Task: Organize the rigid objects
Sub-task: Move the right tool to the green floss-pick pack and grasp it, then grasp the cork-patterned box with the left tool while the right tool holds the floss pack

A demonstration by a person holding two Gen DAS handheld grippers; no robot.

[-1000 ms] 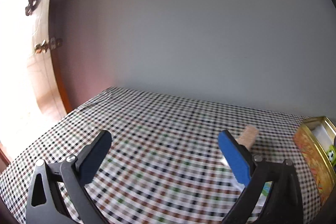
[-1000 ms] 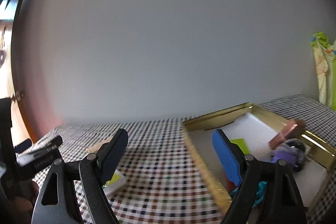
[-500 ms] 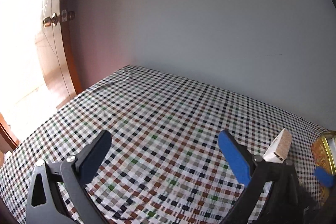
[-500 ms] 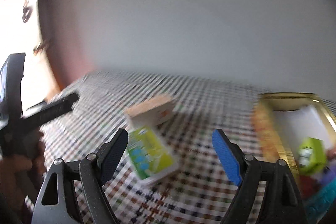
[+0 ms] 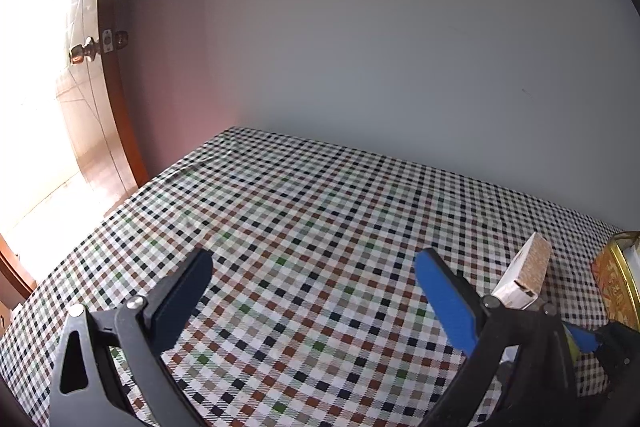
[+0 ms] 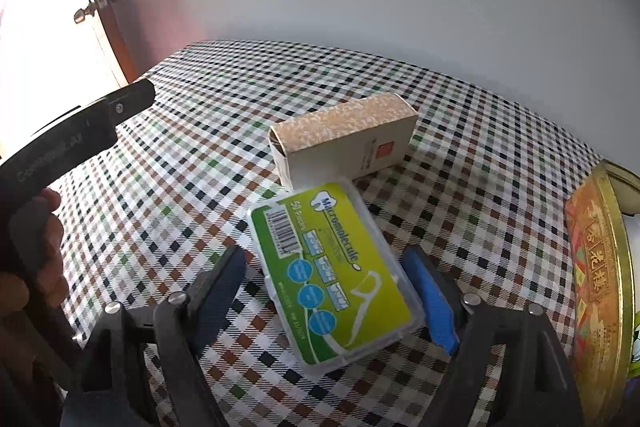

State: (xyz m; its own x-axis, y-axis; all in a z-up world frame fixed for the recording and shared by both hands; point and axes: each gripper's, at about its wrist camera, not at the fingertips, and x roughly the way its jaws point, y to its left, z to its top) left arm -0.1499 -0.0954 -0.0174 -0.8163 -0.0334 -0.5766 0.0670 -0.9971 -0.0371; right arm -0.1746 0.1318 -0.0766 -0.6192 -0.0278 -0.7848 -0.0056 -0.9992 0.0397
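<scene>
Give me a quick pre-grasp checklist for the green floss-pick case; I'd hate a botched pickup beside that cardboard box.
1. Green floss-pick case sits between the right gripper jaws: ok.
2. Pads pressing on the case: not ok; the jaws are closing, a gap shows at each side.
3. Case lies square to the jaws: not ok, it is skewed.
4. Cardboard box outside the jaws: ok, but its near edge meets the case.
5. Left gripper open, empty, out of the way: ok.
6. Room in the gold tin: cannot tell.

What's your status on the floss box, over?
Right gripper closing around floss box, pads not yet pressing. Left gripper open, empty. Cardboard box right behind floss box; gold tin alongside.
</scene>
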